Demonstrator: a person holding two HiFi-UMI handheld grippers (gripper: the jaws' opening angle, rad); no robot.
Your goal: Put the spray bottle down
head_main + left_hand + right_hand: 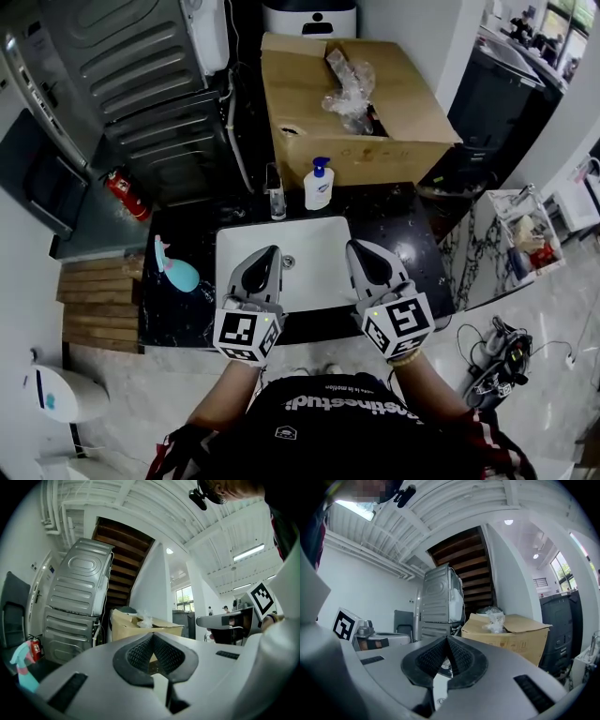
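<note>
In the head view the left gripper and right gripper hover side by side over the white sink, both empty; the teal spray bottle is already on the dark desk, near the sink's left rim, to the left of the left gripper and well apart from the right one; its nozzle end points away from the person, though I cannot tell whether it stands or lies. In the left gripper view the fingers are pressed together on nothing; the bottle shows low at the left edge. In the right gripper view the fingers meet too, nothing between them; no bottle appears.
</note>
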